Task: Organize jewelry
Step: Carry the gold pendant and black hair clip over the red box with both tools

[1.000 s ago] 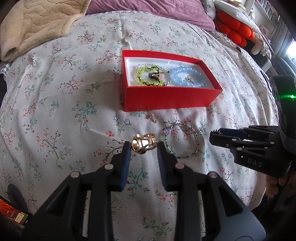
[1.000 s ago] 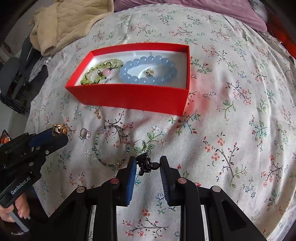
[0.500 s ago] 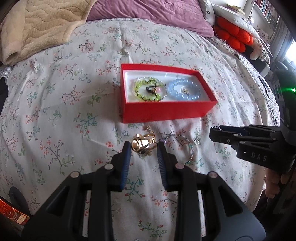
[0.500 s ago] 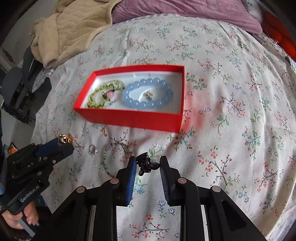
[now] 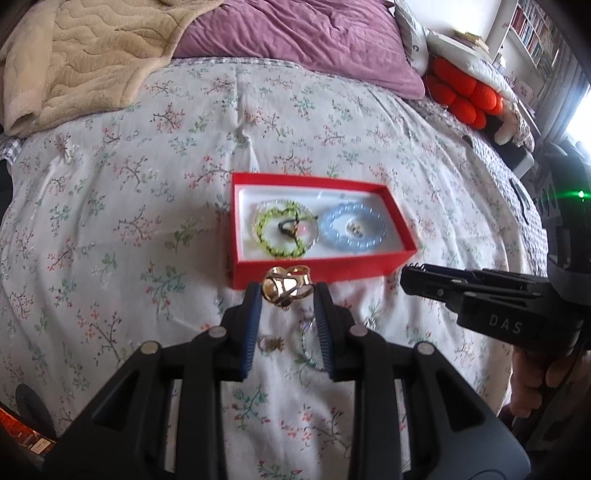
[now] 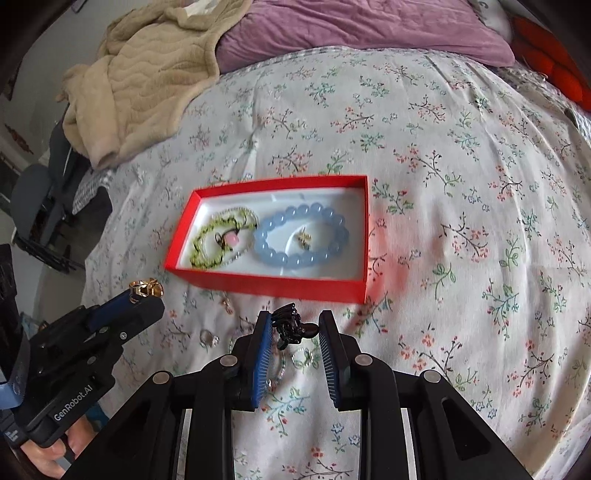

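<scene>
A red box (image 5: 325, 269) (image 6: 273, 284) lies on the flowered bedspread. It holds a green bead bracelet (image 5: 280, 232) (image 6: 218, 240), a blue bead bracelet (image 5: 352, 230) (image 6: 301, 236) and a small gold charm (image 6: 304, 238). My left gripper (image 5: 288, 295) is shut on a gold ring (image 5: 288, 286), held above the bed just before the box; the ring also shows in the right wrist view (image 6: 146, 288). My right gripper (image 6: 295, 325) is shut on a black ring (image 6: 291, 325), also raised before the box.
On the bedspread below the grippers lie a thin bead bracelet (image 5: 308, 343), a small gold piece (image 5: 271, 343), a silver ring (image 6: 208, 338), a pearl ring (image 6: 303, 358) and a gold earring (image 6: 226, 301). A beige blanket (image 5: 85, 55) and purple pillow (image 5: 295, 33) lie beyond.
Both grippers have risen from the bedspread with their rings and drawn back; the box now looks smaller and farther. The loose pieces stayed on the bed.
</scene>
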A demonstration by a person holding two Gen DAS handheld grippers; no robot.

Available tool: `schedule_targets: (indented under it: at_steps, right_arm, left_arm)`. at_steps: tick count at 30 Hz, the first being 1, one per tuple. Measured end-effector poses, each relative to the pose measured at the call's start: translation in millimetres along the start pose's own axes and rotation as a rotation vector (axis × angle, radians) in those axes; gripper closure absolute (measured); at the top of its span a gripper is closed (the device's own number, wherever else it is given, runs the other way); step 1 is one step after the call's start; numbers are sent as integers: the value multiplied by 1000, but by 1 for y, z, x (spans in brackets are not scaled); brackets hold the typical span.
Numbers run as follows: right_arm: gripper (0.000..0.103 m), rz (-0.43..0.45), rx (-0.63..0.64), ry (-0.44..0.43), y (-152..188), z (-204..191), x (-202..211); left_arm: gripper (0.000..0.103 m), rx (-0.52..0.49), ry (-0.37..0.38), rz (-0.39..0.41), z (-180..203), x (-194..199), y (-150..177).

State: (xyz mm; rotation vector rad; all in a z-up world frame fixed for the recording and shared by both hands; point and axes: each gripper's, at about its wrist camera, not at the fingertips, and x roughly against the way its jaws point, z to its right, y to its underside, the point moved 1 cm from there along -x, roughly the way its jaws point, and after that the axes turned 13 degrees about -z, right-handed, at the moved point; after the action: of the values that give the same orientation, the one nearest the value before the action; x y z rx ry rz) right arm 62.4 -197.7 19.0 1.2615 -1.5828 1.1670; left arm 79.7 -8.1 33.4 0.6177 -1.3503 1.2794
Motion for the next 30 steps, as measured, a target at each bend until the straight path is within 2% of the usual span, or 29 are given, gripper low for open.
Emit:
schedule_targets:
  at_steps: [15,21,30]
  right_arm:
    - [77,32,-29,-11,-40,9,-3]
    - [77,13,-14,2,-53,10,-19]
    - [77,1,1,16,-60,14,-30]
  left_arm:
    - [72,16,-8,16,1,-26,-39]
    - [72,8,-47,2,1,-45,-53]
    - [72,16,-56,-16,-1,-58,-61]
